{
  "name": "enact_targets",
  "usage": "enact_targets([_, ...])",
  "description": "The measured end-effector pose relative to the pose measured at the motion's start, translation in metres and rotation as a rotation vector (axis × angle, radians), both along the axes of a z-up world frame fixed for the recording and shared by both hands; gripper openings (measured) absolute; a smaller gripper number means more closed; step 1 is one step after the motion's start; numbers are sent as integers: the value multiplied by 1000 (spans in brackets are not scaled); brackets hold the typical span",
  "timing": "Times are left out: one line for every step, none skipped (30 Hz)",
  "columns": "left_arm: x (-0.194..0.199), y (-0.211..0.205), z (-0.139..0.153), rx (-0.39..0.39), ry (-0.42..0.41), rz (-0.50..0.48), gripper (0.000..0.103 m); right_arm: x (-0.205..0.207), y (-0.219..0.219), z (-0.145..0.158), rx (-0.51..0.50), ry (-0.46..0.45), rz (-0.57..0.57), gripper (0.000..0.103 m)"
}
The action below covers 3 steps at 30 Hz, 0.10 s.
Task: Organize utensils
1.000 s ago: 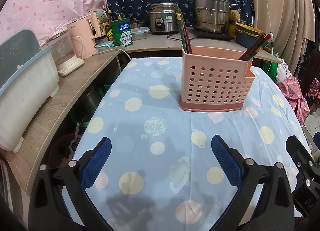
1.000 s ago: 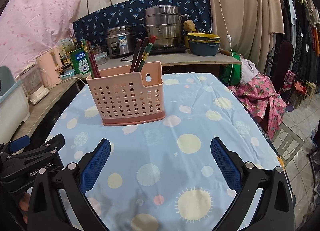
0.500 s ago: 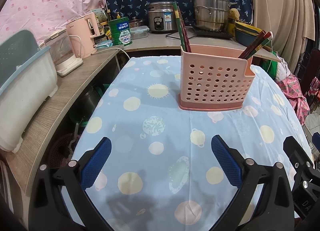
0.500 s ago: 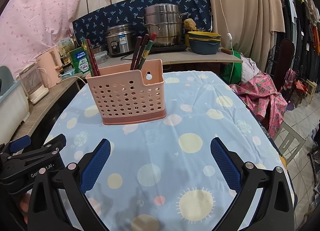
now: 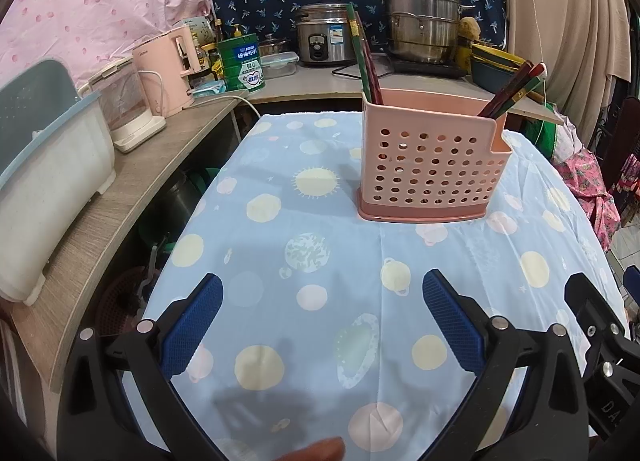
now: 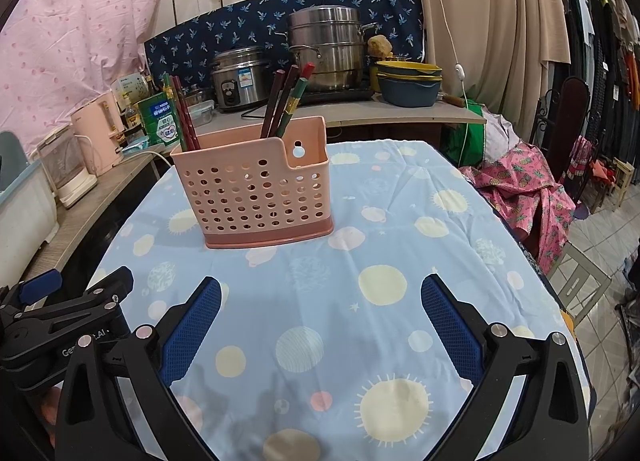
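The left tool (image 5: 322,319) hangs over the near end of the tabletop (image 5: 280,261) with its blue-padded jaws spread wide and nothing between them; the right tool (image 6: 320,321) is held the same way, wide open and empty, just to the right of the left one, part of whose black frame shows at the lower left of the right wrist view. Under both lies a pale blue cloth (image 6: 400,229) printed with suns and planets. Ahead of the tools, well apart from either, a pink perforated holder (image 5: 430,165) stands upright on the cloth, ahead and to the right of the left tool, ahead and to the left of the right one. Chopsticks (image 6: 286,101) lean out of its right end, and a second bunch (image 5: 364,61) stands at its left end. Beyond the holder, a shelf carries a rice cooker (image 6: 238,77), a stacked steel steamer (image 6: 326,49) and blue-and-yellow bowls (image 6: 408,81). To the left of the tools, a side shelf holds a pink kettle (image 5: 168,65), a clear kettle (image 5: 124,105) and a white bin (image 5: 44,181). To the right, pink patterned fabric (image 6: 524,197) is heaped beside the tabletop.
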State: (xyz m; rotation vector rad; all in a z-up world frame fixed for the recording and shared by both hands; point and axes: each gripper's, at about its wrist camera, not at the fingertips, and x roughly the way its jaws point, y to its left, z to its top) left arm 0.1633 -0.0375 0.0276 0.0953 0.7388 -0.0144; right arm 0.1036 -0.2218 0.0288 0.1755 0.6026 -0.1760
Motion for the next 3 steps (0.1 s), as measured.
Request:
enact_targets([1,0,0,0,2,-1,96,0,0,0,-1,1,0,97])
enact_targets([1,0,0,-1,2,-2,96,1,1,-1,-2,1,0,97])
enact_targets([2,0,0,-1,2,-4,96,1,2,-2,-3,2,-1,97])
